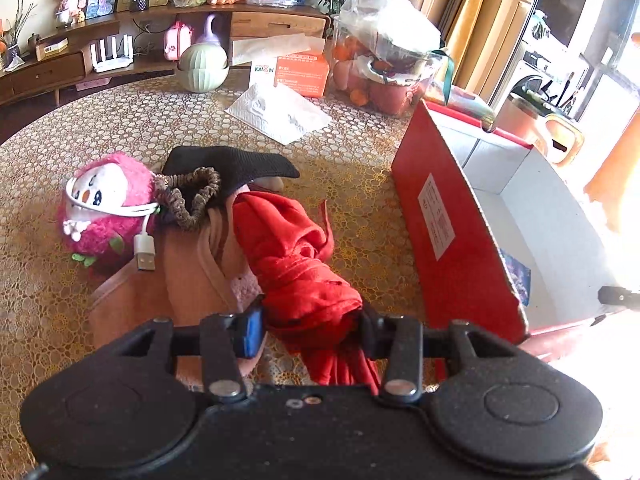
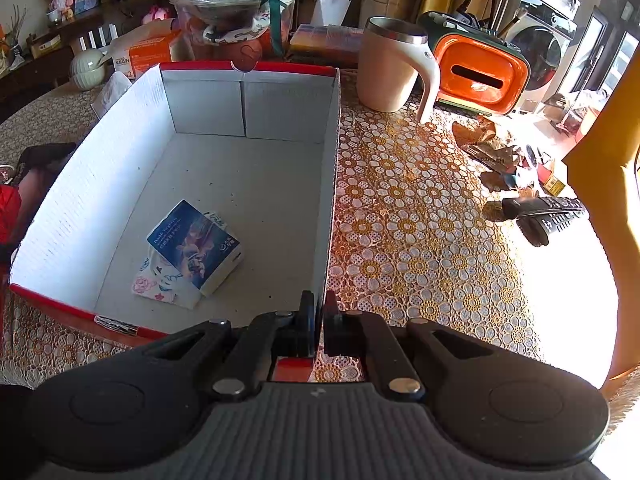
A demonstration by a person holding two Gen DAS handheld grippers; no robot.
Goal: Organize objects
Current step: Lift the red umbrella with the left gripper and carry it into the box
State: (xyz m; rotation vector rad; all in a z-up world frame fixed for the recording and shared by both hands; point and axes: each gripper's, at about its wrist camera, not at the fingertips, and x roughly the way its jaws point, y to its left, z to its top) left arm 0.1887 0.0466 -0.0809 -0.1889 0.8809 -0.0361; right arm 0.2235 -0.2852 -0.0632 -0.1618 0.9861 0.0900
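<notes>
While the lace-covered surface carries everything, the biggest item on it is the red cardboard box w/ white inside, open top, sitting right of the clothes pile. Inside the box, near its front: a blue tissue pack lying partly on a floral-print packet; rest of the box floor is bare. Right gripper has its jaws pressed together on the box's right wall at the front corner, wall edge pinched between them. Left of the box lies the pile: a pink garment at the bottom, a red cloth bunched over it, a black cloth at the far end. Left gripper has its jaws partway closed, pinching the near end of the red cloth; the cloth sits bunched between them & hangs below. Just left of the pile: a pink plush toy, a white USB cable looped over it, and a brown scrunchie touching the black cloth. Beyond the box, a beige mug stands upright; a dark remote lies well apart, at right.
</notes>
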